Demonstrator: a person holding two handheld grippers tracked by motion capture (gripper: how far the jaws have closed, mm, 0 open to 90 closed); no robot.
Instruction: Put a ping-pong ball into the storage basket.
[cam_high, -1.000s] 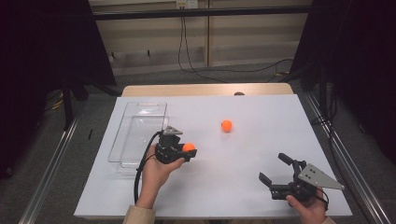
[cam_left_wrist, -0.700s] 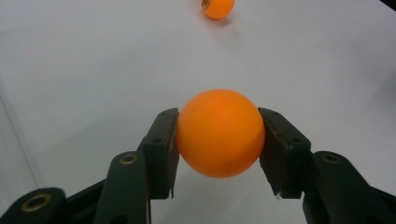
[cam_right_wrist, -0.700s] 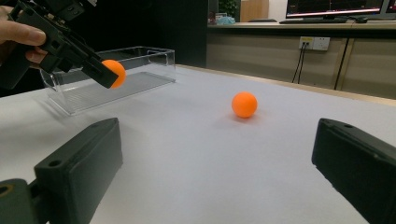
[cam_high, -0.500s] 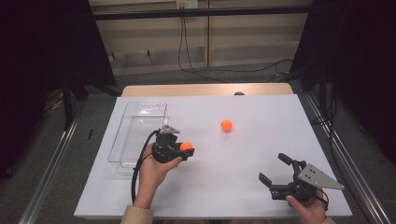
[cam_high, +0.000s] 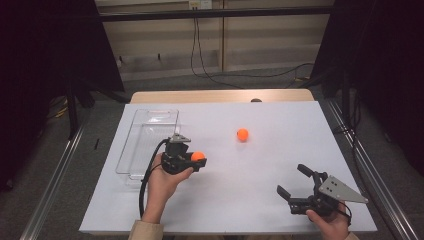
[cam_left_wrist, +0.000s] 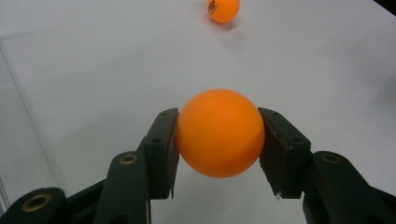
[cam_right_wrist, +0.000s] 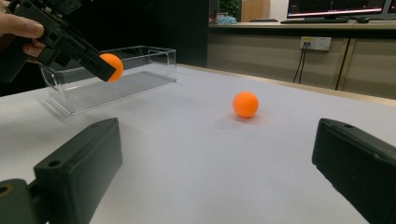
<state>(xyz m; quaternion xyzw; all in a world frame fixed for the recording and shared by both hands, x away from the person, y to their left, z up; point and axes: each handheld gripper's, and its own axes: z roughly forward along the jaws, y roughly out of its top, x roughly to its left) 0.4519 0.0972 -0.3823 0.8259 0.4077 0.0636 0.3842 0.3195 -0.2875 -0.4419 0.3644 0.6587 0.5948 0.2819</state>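
My left gripper (cam_high: 198, 159) is shut on an orange ball (cam_left_wrist: 219, 133), held a little above the white table just right of the clear tray (cam_high: 145, 137). In the right gripper view that held ball (cam_right_wrist: 112, 66) hangs in front of the tray (cam_right_wrist: 112, 77). A second orange ball (cam_high: 242, 134) lies loose on the table at the middle, also seen far off in the left gripper view (cam_left_wrist: 223, 9) and ahead in the right gripper view (cam_right_wrist: 245, 104). My right gripper (cam_high: 295, 181) stands open near the front right with nothing between its jaws.
The white table top (cam_high: 280, 150) spreads between the two grippers. A black cable (cam_high: 147, 180) trails from the left gripper along the forearm. The table's front edge runs just below both hands, and metal rails (cam_high: 50, 195) flank the sides.
The left gripper with its ball has drifted slightly back and left toward the tray. The right gripper and the loose ball have stayed put.
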